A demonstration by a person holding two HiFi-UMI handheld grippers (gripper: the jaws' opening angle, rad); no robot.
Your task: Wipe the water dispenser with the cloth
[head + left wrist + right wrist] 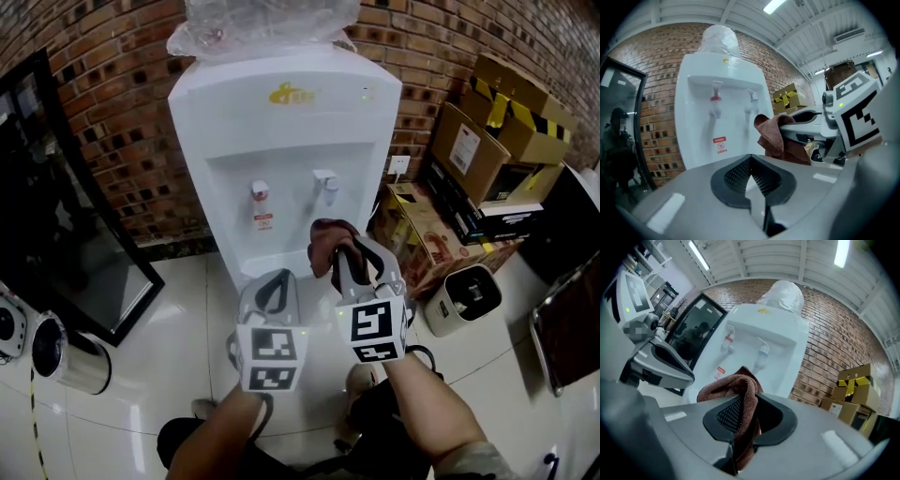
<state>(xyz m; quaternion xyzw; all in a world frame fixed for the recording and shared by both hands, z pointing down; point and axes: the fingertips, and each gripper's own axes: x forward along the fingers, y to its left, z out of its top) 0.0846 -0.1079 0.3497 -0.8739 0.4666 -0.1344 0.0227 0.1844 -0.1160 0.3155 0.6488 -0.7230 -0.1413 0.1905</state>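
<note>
The white water dispenser [281, 122] stands against the brick wall, with a red tap [260, 191] and a blue tap [325, 184] in its recess. My right gripper [349, 255] is shut on a brown cloth [326, 242], held just in front of the recess below the blue tap. In the right gripper view the cloth [736, 383] folds over between the pads. My left gripper [272, 286] hangs beside it to the left, shut with nothing in it, a little short of the dispenser [717, 93]. The cloth [771, 136] also shows at the right of the left gripper view.
A plastic-wrapped bottle [267, 23] sits on the dispenser. Stacked cardboard boxes [487, 141] and a small white appliance [466, 298] stand on the floor to the right. A dark glass-fronted cabinet [56, 206] and a steel bin [70, 356] are at the left.
</note>
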